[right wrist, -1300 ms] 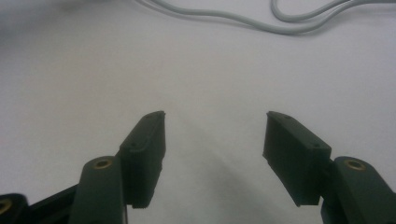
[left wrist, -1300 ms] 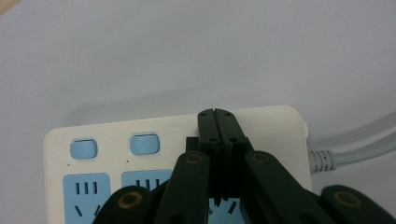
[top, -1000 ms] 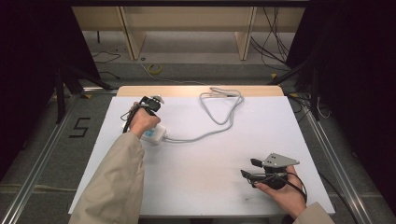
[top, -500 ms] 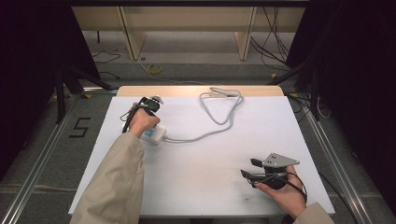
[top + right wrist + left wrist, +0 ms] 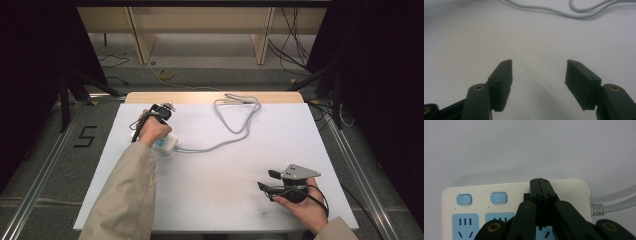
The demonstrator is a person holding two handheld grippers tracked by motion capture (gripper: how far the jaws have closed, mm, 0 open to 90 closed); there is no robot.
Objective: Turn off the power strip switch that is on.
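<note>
From the high view, a white power strip (image 5: 165, 143) lies on the left side of the white table (image 5: 220, 200). The left gripper (image 5: 161, 111) is right over the strip, held by the left hand (image 5: 150, 131). A grey cord (image 5: 235, 117) runs from the strip and loops near the far edge. The right gripper (image 5: 267, 181) rests near the front right, well apart from the strip, jaws open. In the left gripper view, the jaws are pressed together, tips on the strip's (image 5: 511, 192) top beside two blue buttons (image 5: 499, 198). In the right gripper view, the jaws stand wide over bare table (image 5: 474, 42), holding nothing, with the cord (image 5: 564, 12) farther off.
</note>
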